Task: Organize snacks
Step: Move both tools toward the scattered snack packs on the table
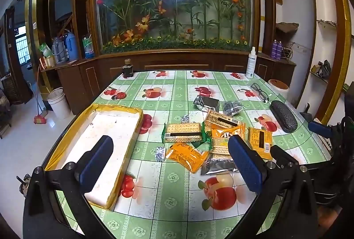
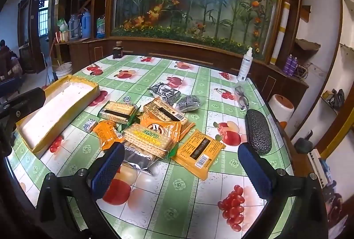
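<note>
Left wrist view: the left gripper, jaws wide and empty, hovers over the tabletop, the empty tray at nine o'clock and heaped snacks at one o'clock. Right wrist view: the right gripper, likewise spread and empty, faces that pile, where overlapping slick packets could slide or drag neighbours.

Left gripper, right gripper, black angular frames, silver screws, textured blue pads on jaws
</note>
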Action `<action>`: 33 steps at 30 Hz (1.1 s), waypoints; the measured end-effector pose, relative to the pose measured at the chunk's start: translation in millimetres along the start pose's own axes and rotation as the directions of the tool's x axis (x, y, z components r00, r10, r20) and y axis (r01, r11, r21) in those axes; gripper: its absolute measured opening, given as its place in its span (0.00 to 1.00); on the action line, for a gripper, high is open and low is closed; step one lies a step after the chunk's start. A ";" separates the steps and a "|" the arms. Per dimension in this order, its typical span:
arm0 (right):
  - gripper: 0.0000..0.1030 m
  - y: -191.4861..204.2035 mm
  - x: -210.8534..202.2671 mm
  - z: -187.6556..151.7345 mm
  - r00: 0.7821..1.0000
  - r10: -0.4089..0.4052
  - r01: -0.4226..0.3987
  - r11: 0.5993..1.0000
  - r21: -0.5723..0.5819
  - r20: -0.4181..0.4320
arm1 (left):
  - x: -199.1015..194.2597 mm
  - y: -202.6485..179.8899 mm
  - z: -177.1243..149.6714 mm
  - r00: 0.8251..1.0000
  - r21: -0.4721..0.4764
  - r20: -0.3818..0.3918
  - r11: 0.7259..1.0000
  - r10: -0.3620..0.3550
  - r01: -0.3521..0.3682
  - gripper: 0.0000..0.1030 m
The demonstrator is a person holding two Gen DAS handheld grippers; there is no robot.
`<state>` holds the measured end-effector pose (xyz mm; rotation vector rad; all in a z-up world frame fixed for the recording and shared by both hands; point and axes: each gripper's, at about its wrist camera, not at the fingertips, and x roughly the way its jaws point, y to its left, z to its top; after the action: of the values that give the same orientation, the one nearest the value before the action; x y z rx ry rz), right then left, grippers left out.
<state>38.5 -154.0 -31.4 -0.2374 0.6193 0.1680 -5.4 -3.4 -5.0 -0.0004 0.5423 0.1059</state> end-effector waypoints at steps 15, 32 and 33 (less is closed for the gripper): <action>1.00 -4.0 9.3 -2.9 0.999 -0.046 0.045 0.999 -0.008 -0.025 | 17.4 3.5 -9.8 0.999 0.005 -0.044 1.000 0.025 -0.024 1.00; 1.00 -6.4 12.3 -3.8 0.994 -0.108 0.108 0.994 -0.023 -0.026 | 24.4 1.0 -12.7 0.997 0.011 -0.072 1.000 0.023 -0.023 1.00; 1.00 -6.9 12.8 -3.2 0.994 -0.108 0.107 0.994 -0.023 -0.027 | 25.3 0.8 -12.7 0.997 0.012 -0.075 1.000 0.023 -0.022 1.00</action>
<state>48.5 -160.4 -40.4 -0.2934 0.6314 0.0673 9.5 -0.4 -28.9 0.0125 0.6177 0.1250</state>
